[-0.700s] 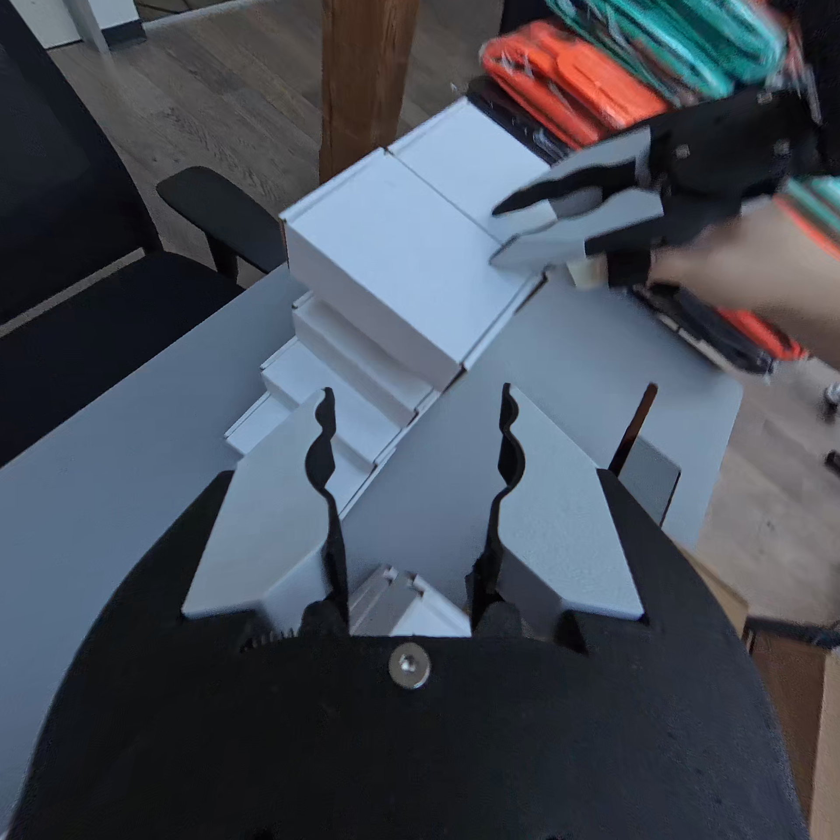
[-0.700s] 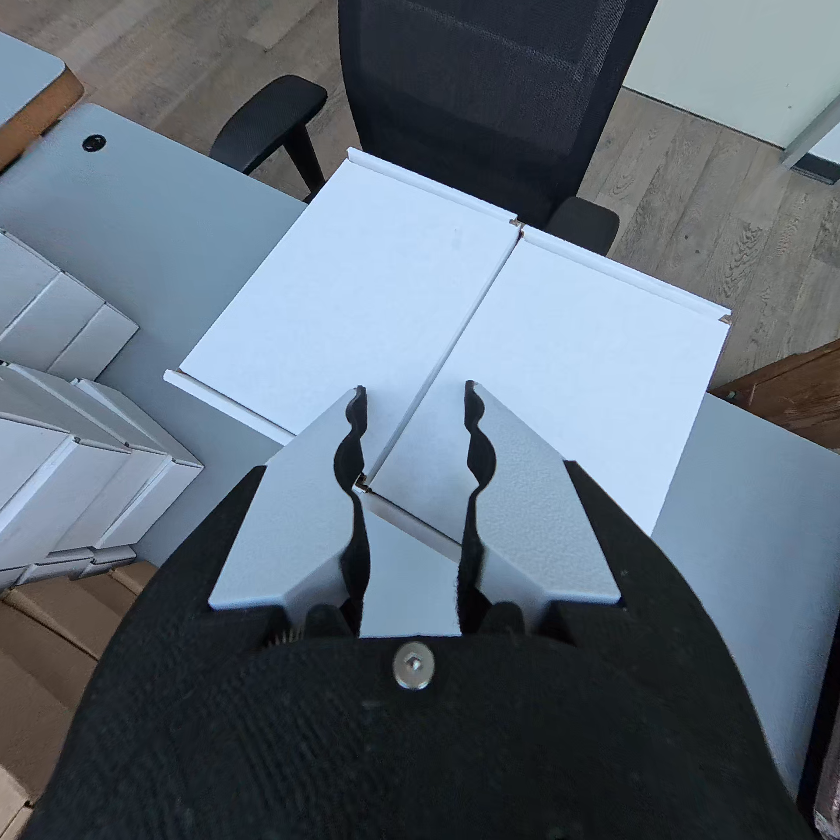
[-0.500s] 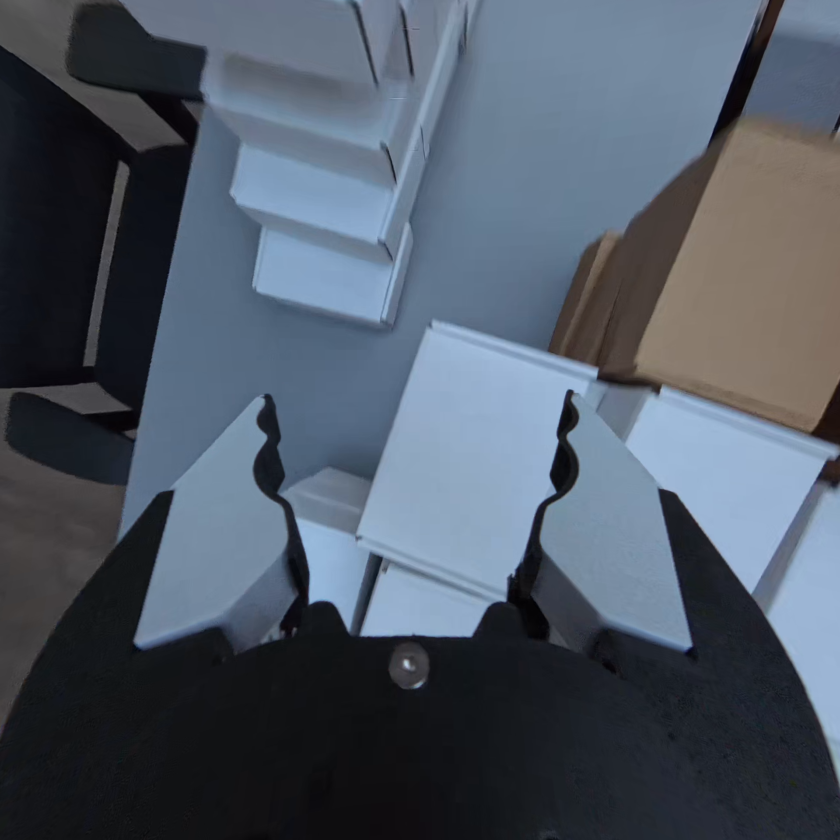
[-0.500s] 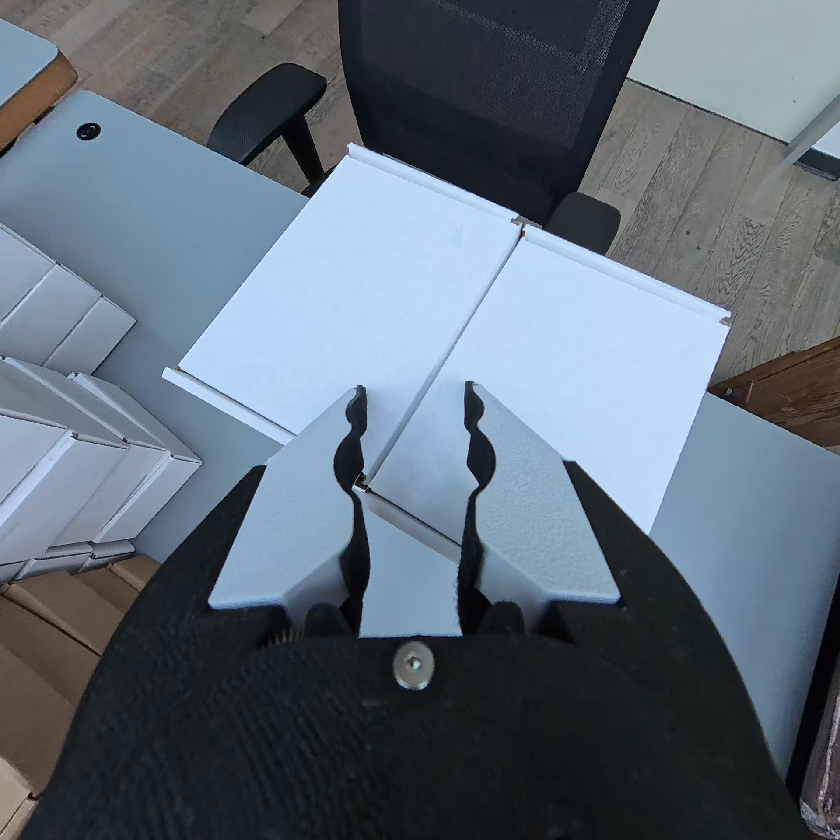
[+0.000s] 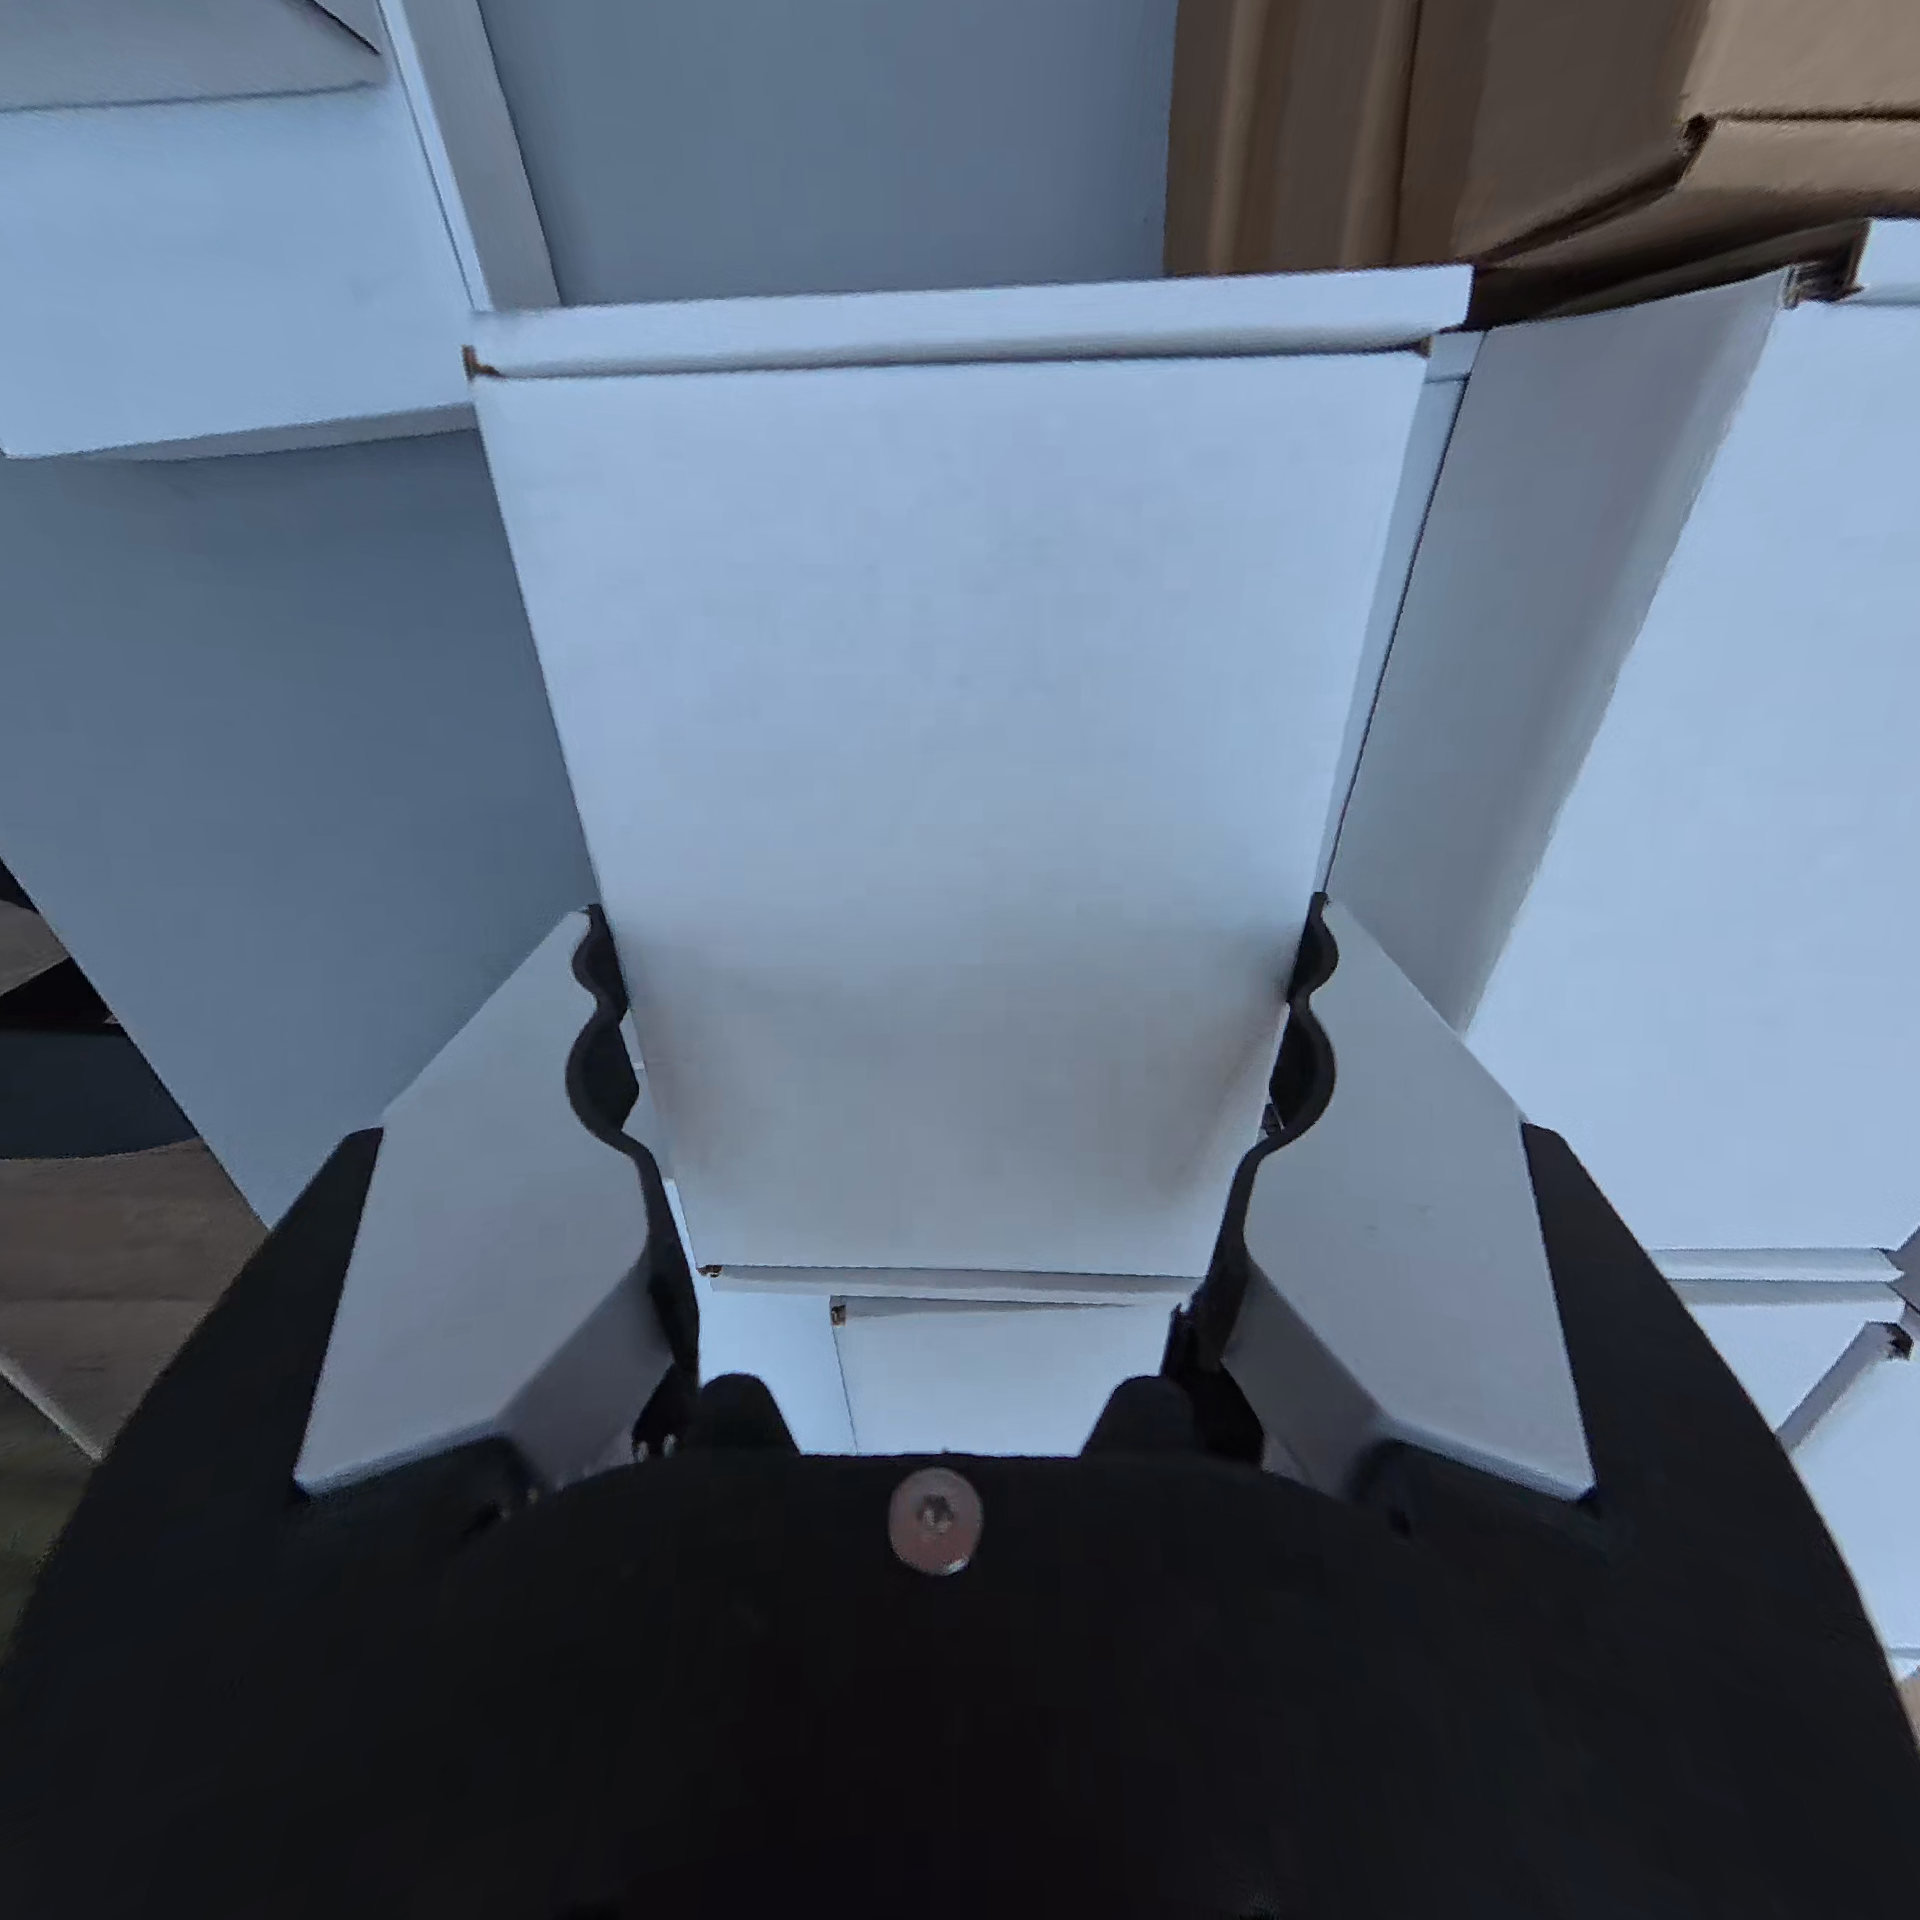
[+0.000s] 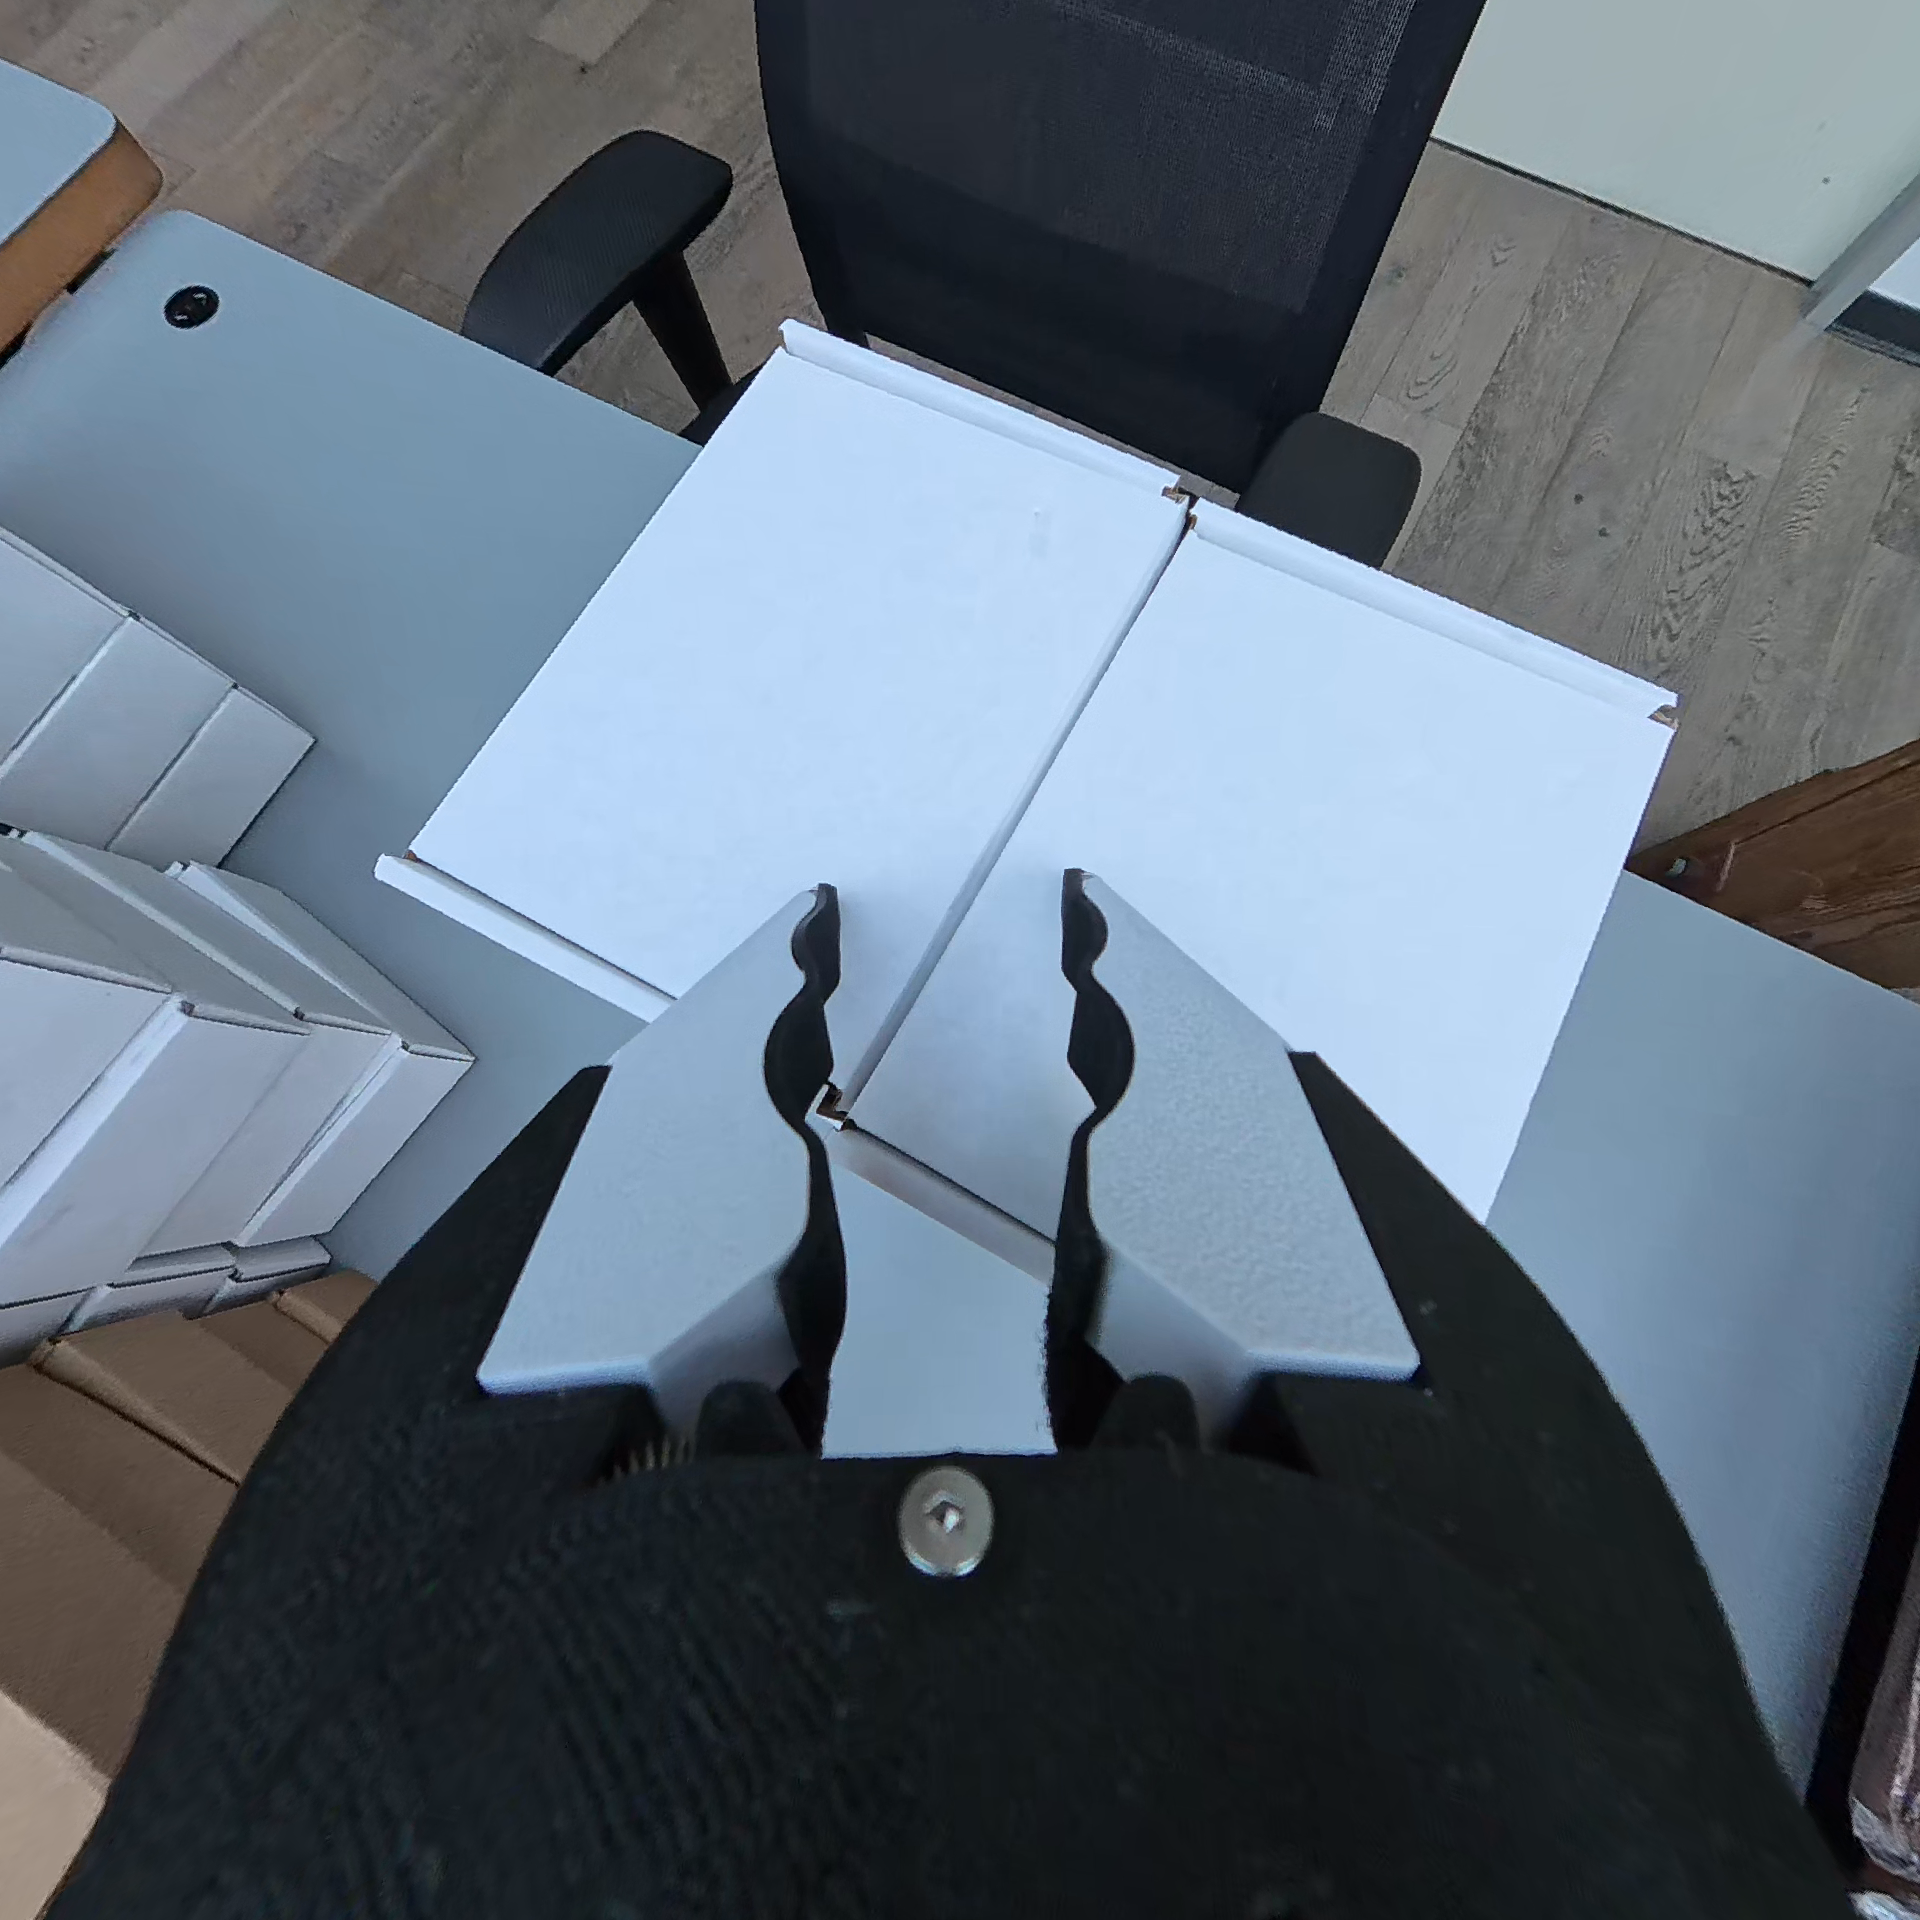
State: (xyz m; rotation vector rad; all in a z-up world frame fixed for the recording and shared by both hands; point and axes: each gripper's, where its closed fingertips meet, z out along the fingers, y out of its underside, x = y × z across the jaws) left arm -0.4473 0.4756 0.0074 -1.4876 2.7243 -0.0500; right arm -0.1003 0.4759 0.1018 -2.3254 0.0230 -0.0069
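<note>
My left gripper (image 5: 951,1023), spread wide, straddles a flat white cardboard box (image 5: 951,748); whether it grips, I cannot tell. My right gripper (image 6: 948,997), narrowly parted and empty, hovers above two white boxes (image 6: 1039,727) side by side on the grey table (image 6: 312,499).

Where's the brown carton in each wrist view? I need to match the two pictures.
Left wrist view: brown carton at the top right, behind the white boxes.
Right wrist view: brown carton at the lower left edge, below the stacked white boxes.
Shared landmark: the grey table, under the boxes in both.
</note>
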